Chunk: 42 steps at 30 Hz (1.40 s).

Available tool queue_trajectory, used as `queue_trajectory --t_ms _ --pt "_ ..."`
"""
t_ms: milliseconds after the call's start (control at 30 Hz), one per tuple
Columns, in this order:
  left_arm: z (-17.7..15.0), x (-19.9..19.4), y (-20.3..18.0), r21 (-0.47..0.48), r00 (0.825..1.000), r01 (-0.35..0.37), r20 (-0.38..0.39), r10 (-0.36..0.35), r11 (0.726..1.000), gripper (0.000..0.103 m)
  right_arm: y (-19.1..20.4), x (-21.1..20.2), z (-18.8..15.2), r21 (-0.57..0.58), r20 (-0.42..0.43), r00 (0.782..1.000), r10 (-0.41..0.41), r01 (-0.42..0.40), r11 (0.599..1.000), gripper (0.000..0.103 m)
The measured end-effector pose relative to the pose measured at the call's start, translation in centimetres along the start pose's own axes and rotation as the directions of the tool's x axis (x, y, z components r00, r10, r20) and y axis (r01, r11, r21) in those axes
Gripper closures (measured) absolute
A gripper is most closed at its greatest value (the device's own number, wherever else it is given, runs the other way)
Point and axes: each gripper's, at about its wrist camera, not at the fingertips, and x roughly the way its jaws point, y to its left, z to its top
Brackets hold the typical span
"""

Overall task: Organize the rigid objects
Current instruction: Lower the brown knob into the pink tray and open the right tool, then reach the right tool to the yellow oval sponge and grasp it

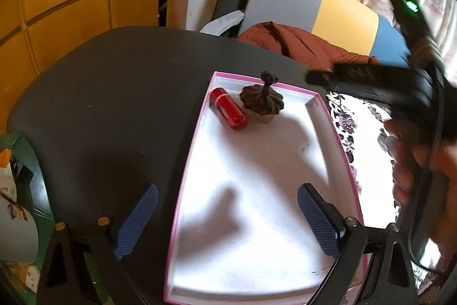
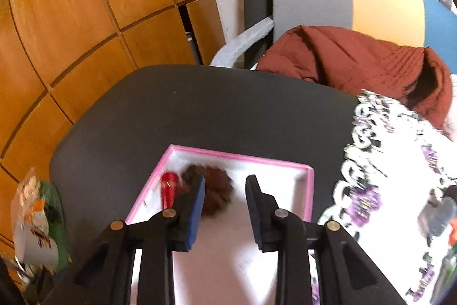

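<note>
Left wrist: red tube (image 1: 228, 112) beside brown ornament (image 1: 262, 100) (both in tray (image 1: 182, 185)).

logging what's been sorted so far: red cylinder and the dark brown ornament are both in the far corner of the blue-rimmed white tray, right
Not quite: the tray's rim is pink, not blue. The left wrist view shows it plainly. The rest holds: the red cylinder and the dark brown ornament sit together in the white tray's far corner.

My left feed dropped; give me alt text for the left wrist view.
A pink-rimmed white tray on a dark table holds a red tube beside a brown ornament at its far end. The left gripper, open, straddles the tray's near left rim.
</note>
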Motion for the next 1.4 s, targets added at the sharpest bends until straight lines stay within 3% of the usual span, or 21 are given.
queue_trajectory --t_ms 233,600,867,967,1167,1300,1400 --pt "-0.5 -0.6 -2.3 0.005 0.995 0.099 -0.016 -0.099 0.995 0.004 -2.7 -4.6 -3.9 -0.012 0.006 0.997 -0.072 0.072 0.997 0.074" --pt "-1.9 -2.1 -8.7 0.163 0.979 0.202 -0.039 -0.199 0.966 0.004 -11.4 -10.5 -10.8 0.131 -0.052 0.98 -0.194 0.199 0.971 0.073" --pt "-2.3 -2.6 -14.2 0.269 0.958 0.288 -0.081 -0.276 0.919 0.0 -20.8 -15.0 -13.8 0.278 -0.063 0.934 -0.352 0.356 0.892 0.072" --pt "-2.7 -2.6 -16.3 0.302 0.948 0.318 -0.113 -0.298 0.899 0.0 -24.5 -16.1 -14.2 0.335 -0.074 0.913 -0.402 0.402 0.852 0.065" --pt "-3.8 -2.7 -18.5 0.337 0.939 0.342 -0.143 -0.311 0.877 0.0 -29.7 -15.9 -15.1 0.462 -0.085 0.94 -0.332 0.332 0.822 0.064" --pt "-4.3 -2.5 -19.1 0.344 0.94 0.34 -0.155 -0.304 0.875 0.0 -31.1 -15.5 -15.6 0.559 -0.056 0.972 -0.229 0.22 0.8 0.06" --pt "-4.5 -2.3 -19.3 0.334 0.939 0.342 -0.161 -0.304 0.879 0.0 -30.4 -14.9 -15.8 0.573 -0.037 0.992 -0.117 0.117 0.811 0.057"
